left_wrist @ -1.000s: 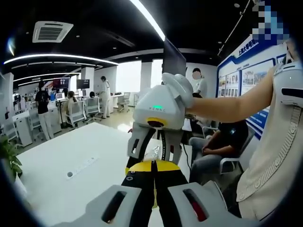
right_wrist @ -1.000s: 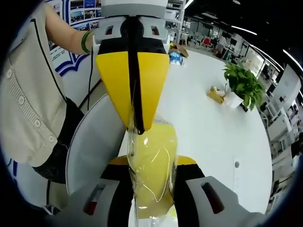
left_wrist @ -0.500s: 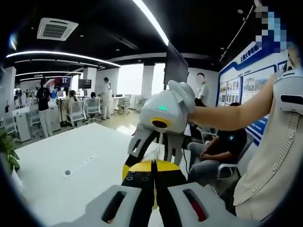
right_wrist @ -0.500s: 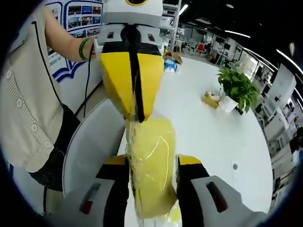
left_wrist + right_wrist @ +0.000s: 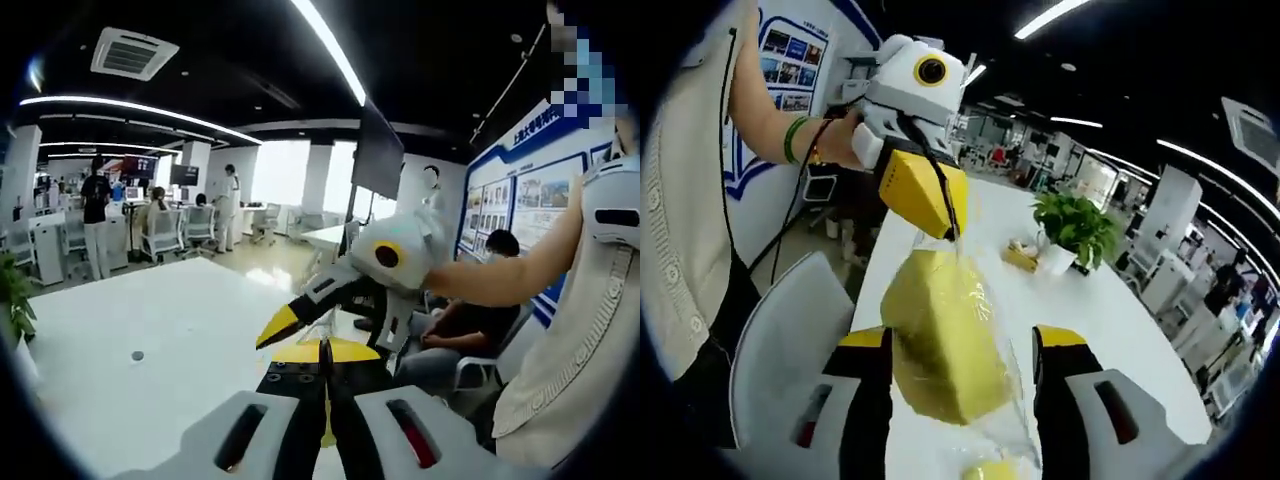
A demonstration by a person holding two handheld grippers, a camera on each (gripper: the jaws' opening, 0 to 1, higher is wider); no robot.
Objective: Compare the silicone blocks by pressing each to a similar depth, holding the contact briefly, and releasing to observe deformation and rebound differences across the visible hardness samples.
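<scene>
Yellow silicone block hanging in its clear bag between our two tools

In the right gripper view our left tool point(image 5: 952, 232) has its yellow jaws pressed together on the top edge of the clear bag point(image 5: 992, 350), and the yellow silicone block point(image 5: 940, 335) inside hangs above the white worktop point(image 5: 1080, 320), between the spread jaws of our right tool point(image 5: 962, 345). In the left gripper view the right tool point(image 5: 285, 325) sits just beyond the left tool point(image 5: 323, 352). A potted plant point(image 5: 1072, 228) stands further along the worktop.
</scene>
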